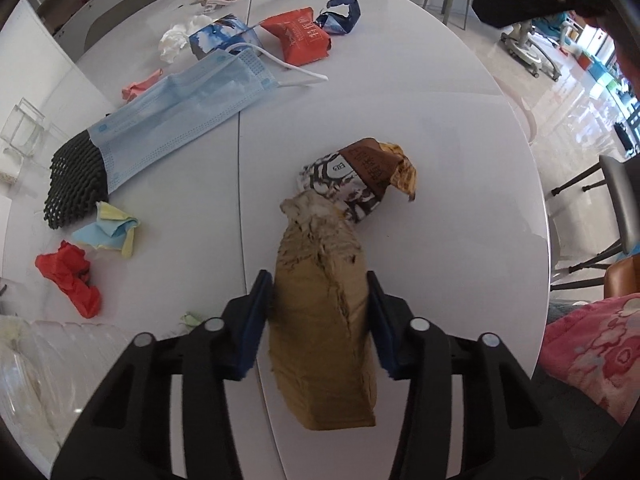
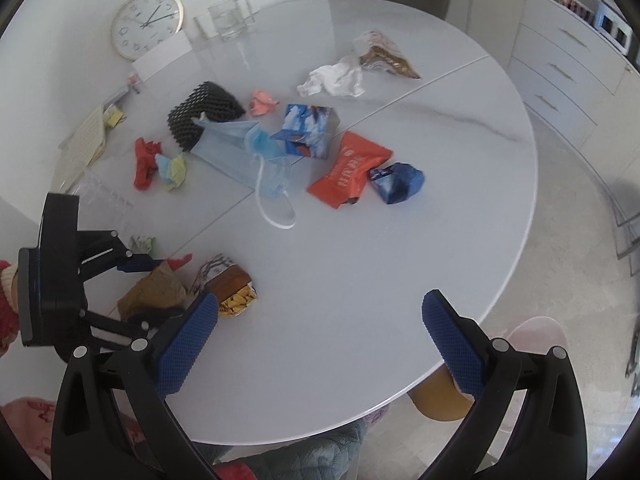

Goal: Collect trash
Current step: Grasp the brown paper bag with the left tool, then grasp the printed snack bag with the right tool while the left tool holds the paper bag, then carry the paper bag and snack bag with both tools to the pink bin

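My left gripper [image 1: 318, 280] is shut on a torn piece of brown cardboard [image 1: 320, 320], both blue pads pressing its sides just above the white round table [image 1: 440, 160]. A brown and white snack wrapper [image 1: 352, 178] lies right beyond the cardboard's tip. The right wrist view shows the same gripper [image 2: 136, 296] and cardboard [image 2: 154, 292] at the table's near left. My right gripper [image 2: 320, 300] hangs open over the table's near edge with nothing between its fingers. Farther out lie a blue face mask [image 2: 236, 152], a red wrapper [image 2: 348, 168] and a blue wrapper [image 2: 396, 182].
More litter sits mid-table: a blue box [image 2: 308, 130], black mesh [image 2: 200, 114], white tissue [image 2: 334, 80] and crumpled red paper [image 2: 144, 162]. Glasses [image 2: 228, 20] and a clock [image 2: 146, 24] stand at the back. A clear plastic container [image 1: 40, 360] is by my left gripper. Drawers [image 2: 560, 72] line the right wall.
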